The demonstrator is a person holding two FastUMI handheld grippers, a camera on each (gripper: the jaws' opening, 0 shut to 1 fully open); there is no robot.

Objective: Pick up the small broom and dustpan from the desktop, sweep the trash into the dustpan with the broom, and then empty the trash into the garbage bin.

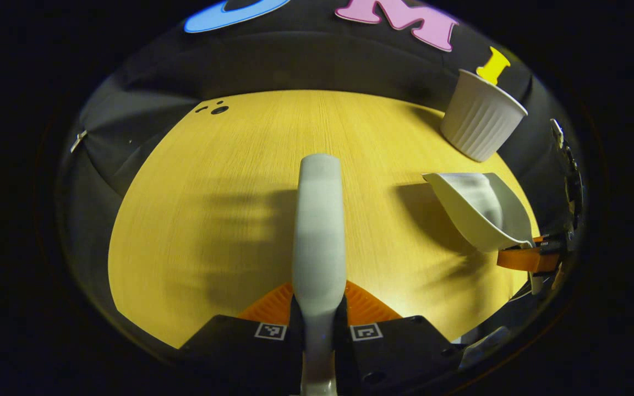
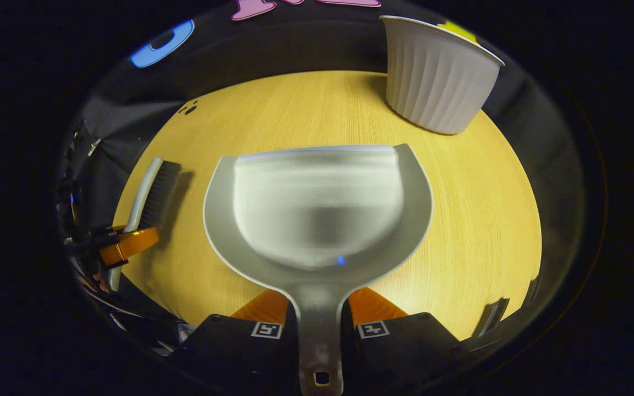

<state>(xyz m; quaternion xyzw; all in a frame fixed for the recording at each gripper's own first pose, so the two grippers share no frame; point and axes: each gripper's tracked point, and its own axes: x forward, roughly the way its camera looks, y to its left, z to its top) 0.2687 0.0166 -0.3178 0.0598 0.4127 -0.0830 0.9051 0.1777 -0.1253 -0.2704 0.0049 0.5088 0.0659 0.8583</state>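
Note:
My left gripper [image 1: 320, 301] is shut on the handle of the small pale broom [image 1: 318, 225], which points straight ahead above the wooden desktop [image 1: 212, 220]. In the right gripper view the broom [image 2: 154, 190] shows its dark bristles at the left, held by the left gripper [image 2: 128, 245]. My right gripper [image 2: 318, 303] is shut on the handle of the grey dustpan [image 2: 317, 214], whose mouth faces away from me. In the left gripper view the dustpan [image 1: 482, 212] hangs tilted above the desktop at the right, with the right gripper [image 1: 526, 258] on it. The pan's floor looks bare.
A white ribbed garbage bin [image 2: 438, 77] stands at the desk's far right corner, just beyond the dustpan; the bin [image 1: 482, 118] sits behind the pan in the left gripper view. Small dark holes [image 1: 219, 110] mark the far left of the desktop. Black cloth walls surround the desk.

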